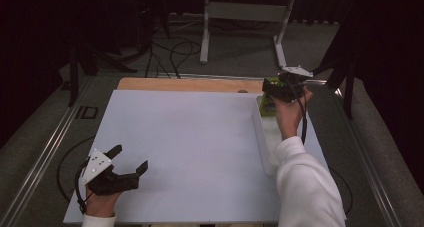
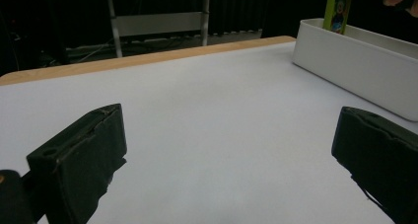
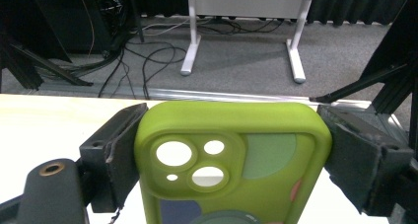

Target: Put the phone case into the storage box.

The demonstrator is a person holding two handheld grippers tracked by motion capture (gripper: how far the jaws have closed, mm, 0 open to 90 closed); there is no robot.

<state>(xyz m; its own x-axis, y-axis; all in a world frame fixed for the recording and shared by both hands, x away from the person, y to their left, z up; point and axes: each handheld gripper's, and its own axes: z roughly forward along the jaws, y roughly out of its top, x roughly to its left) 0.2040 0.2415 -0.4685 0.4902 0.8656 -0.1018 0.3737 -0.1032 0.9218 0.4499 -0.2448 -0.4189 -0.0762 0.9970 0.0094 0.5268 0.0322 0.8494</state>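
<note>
Green phone case [image 3: 231, 165] pinched between right gripper [image 1: 283, 88] fingers above white tray [image 1: 265, 142]; left gripper [image 1: 131, 159] fingers spread over tabletop [image 1: 190, 137].

White tray [image 1: 265, 147] lies below the right gripper [image 1: 272, 89]. White sheet [image 1: 190, 147] under the left gripper [image 1: 132, 157], wooden edge [image 1: 190, 84] far ahead of it. Beyond the right gripper: white metal stand [image 3: 246, 36], black cables [image 3: 128, 61], grey carpet [image 3: 236, 71].

Phone case [image 3: 231, 165] lower half cut off by frame, right tool [image 1: 280, 87] partly covering white bin [image 1: 265, 142]
</note>
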